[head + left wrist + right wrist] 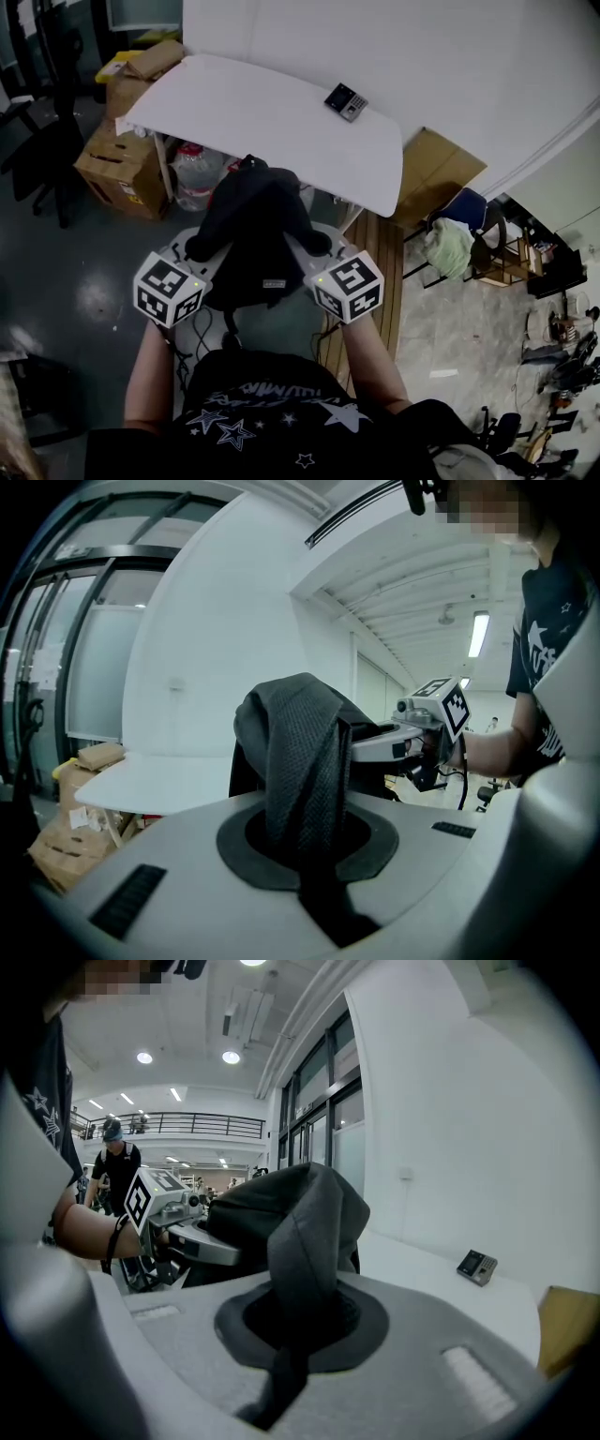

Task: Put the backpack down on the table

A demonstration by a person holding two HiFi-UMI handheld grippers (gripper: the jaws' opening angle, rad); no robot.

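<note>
So this looks like the carry stage: the backpack [253, 234] hangs in the air between the two grippers, just short of the table's [253, 112] near edge and not over the top yet. The left gripper [195, 251] has its jaws pinched tight on one shoulder strap [305, 761], and the right gripper [319, 246] is clamped the same way on the other strap [305, 1232]. I'd say the next move needs both hands to go forward together until the bag is above the bare tabletop, then lower it until it sits there before letting go. Keep it clear of the small dark device [346, 101] near the table's far edge.
</note>
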